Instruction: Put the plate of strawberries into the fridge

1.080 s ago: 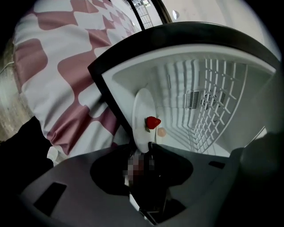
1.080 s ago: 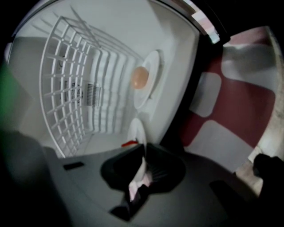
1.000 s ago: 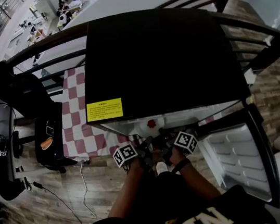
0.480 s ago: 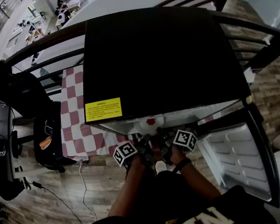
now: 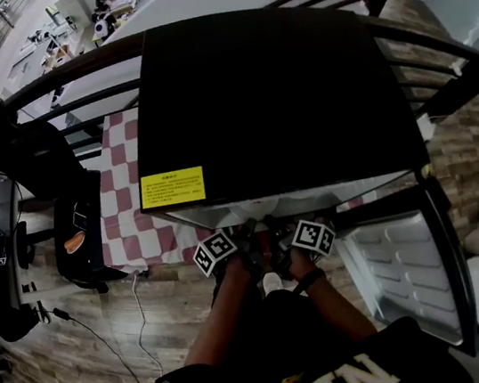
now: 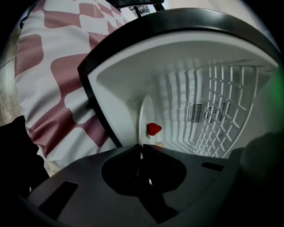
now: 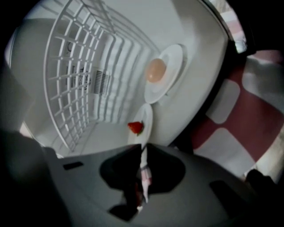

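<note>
A white plate (image 6: 145,114) with a red strawberry (image 6: 153,129) on it is held edge-on inside the open white fridge (image 6: 111,95). My left gripper (image 6: 141,148) is shut on the plate's near rim. In the right gripper view the same plate (image 7: 147,120) and strawberry (image 7: 136,127) show, and my right gripper (image 7: 143,146) is shut on the rim, a strip of white pinched between its jaws. In the head view both grippers, left (image 5: 245,237) and right (image 5: 275,231), reach under the front edge of the fridge's black top (image 5: 270,100), which hides the plate.
A second plate (image 7: 171,66) with a pale round thing (image 7: 155,70) sits deeper in the fridge. A white wire shelf (image 7: 75,66) lines the compartment. The fridge door (image 5: 414,267) hangs open at the right. A pink-and-white checked cloth (image 5: 129,204) and a black chair (image 5: 80,238) are at the left.
Both grippers have moved forward into the fridge mouth with the plate. The strawberry that showed in the head view is now hidden under the fridge's top.
</note>
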### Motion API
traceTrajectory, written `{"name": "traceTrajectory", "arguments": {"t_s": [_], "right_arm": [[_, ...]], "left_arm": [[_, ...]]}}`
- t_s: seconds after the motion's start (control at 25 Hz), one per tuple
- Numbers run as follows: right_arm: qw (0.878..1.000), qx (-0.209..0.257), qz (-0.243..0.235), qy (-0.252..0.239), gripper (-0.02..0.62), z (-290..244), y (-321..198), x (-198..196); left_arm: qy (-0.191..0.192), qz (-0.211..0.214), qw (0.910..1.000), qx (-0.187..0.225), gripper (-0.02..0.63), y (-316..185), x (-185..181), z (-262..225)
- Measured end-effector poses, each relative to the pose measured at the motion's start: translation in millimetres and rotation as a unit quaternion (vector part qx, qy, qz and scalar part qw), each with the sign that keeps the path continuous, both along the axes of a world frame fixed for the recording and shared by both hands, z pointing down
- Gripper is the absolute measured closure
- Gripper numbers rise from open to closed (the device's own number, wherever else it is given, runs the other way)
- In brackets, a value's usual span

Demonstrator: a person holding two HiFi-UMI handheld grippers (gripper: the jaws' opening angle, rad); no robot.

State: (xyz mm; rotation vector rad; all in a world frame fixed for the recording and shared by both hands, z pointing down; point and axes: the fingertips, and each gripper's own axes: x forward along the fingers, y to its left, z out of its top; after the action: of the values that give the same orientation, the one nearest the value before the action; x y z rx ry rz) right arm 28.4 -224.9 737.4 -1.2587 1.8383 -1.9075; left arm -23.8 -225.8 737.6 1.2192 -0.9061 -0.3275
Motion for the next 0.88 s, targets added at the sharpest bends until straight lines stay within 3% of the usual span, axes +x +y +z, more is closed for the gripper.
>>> {"name": "traceTrajectory", "arguments": {"t_s": [0.52,0.72,0.88], "right_arm": [[1.0,0.001,0.006,0.021,0.551,1,-40,4],[1.0,0.001,0.002,0.011,0.549,-1,-36,6],[1.0,0.013,-0.002,0.017,0.549,-6,-30,13]], "left_arm": [[0.01,-0.041,0.9991,-0.009,0.57,-35,4,4],[-0.029,0.016,0.9994,-0.003,0.563,-27,17,3],[-0.029,0.038,0.9989,0.0,0.494,-17,25,-3]]}}
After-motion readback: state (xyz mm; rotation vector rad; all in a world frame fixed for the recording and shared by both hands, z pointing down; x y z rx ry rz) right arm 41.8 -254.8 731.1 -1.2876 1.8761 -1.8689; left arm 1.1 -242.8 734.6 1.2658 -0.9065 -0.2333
